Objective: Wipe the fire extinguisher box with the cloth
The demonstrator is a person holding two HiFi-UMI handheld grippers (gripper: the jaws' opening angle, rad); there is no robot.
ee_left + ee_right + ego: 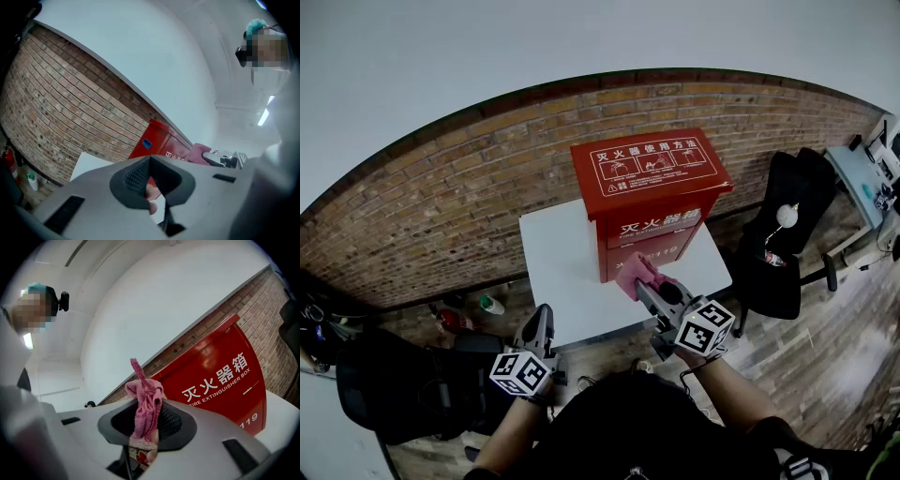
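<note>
1. Left gripper point(544, 317) hangs low at the table's near edge, jaws together, nothing between them
2. Right gripper point(643, 288) is up ahead, jaws clamped on the pink cloth point(633, 274), which bunches out past the tips
3. Cloth is pressed to the lower front of the red box point(652, 187), below the white lettering
4. Box stands upright on the white table point(567, 272), lid raised, towards the far edge
5. Behind it, a brick wall point(459, 197); a black chair point(787, 234) sits off to the right
</note>
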